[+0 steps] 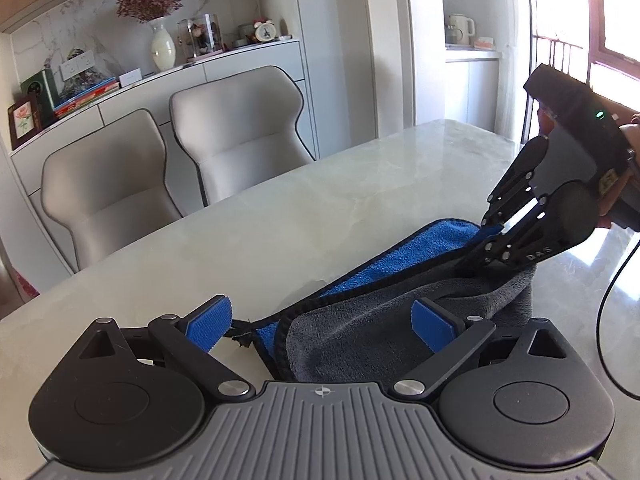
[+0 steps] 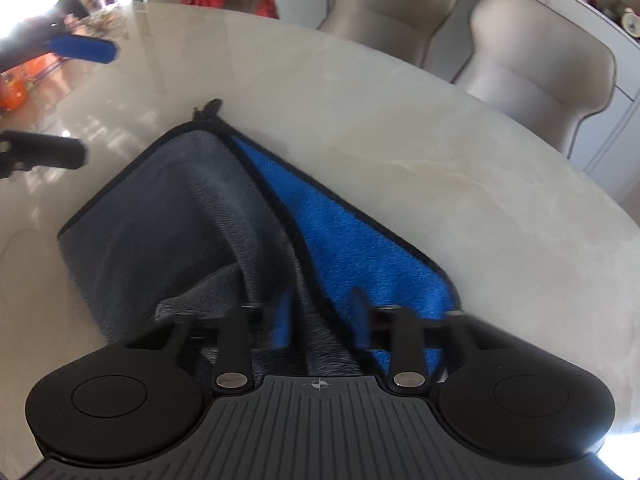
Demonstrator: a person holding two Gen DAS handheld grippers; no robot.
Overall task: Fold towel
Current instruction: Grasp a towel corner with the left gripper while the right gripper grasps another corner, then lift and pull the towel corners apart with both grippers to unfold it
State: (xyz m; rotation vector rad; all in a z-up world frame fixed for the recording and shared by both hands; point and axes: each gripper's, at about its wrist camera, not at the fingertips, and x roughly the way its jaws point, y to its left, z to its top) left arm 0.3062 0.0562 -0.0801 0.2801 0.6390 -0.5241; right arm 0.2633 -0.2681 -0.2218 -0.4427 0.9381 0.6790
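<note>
A towel, grey on one side (image 1: pixel 384 332) and blue on the other (image 1: pixel 404 256), with black trim, lies partly folded on the marble table. In the right wrist view the grey layer (image 2: pixel 168 216) covers most of the blue layer (image 2: pixel 352 240). My left gripper (image 1: pixel 324 326) is open, with the towel's near corner lying between its blue pads, untouched. My right gripper (image 2: pixel 322 320) has its jaws a little apart around a raised fold of the towel's edge; in the left wrist view it (image 1: pixel 480 248) presses into the far end of the towel.
The marble table (image 1: pixel 280 216) curves round at its far edge. Two beige chairs (image 1: pixel 240 128) stand behind it, in front of a sideboard with a vase and books. A black cable (image 1: pixel 608 300) hangs at the right. The left gripper's fingers (image 2: pixel 84 50) show at the left of the right wrist view.
</note>
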